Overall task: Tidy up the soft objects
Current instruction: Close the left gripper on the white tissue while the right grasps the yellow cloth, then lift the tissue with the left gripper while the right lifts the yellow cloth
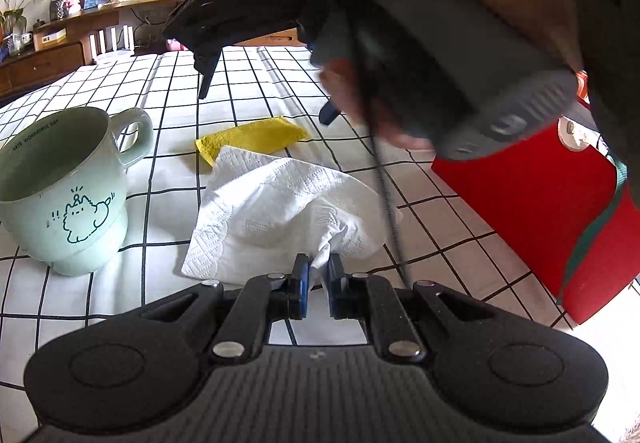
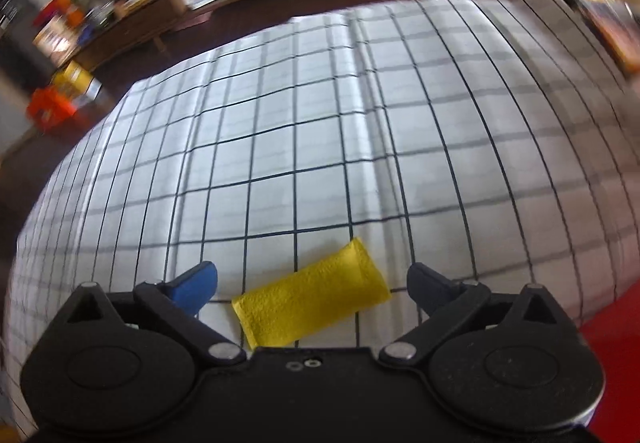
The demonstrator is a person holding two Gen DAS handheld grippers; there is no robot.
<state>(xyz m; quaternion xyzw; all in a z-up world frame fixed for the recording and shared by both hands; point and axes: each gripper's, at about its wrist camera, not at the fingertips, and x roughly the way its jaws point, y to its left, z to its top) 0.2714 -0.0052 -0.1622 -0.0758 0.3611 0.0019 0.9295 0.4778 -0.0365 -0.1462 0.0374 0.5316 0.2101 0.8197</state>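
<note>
Two hand-held grippers, left (image 1: 319, 267) pinching white tissue (image 1: 280, 211), right (image 2: 312, 279) spread above yellow cloth (image 2: 310, 307)

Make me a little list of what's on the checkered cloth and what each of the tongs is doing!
Surface: white tablecloth with black grid lines
Left tongs: shut on crumpled white paper napkin
Right tongs: open, over folded yellow cloth, not touching it
Cup: pale green ceramic mug with cat drawing, upright, left of napkin
Right edge: red bag with green strap
</note>
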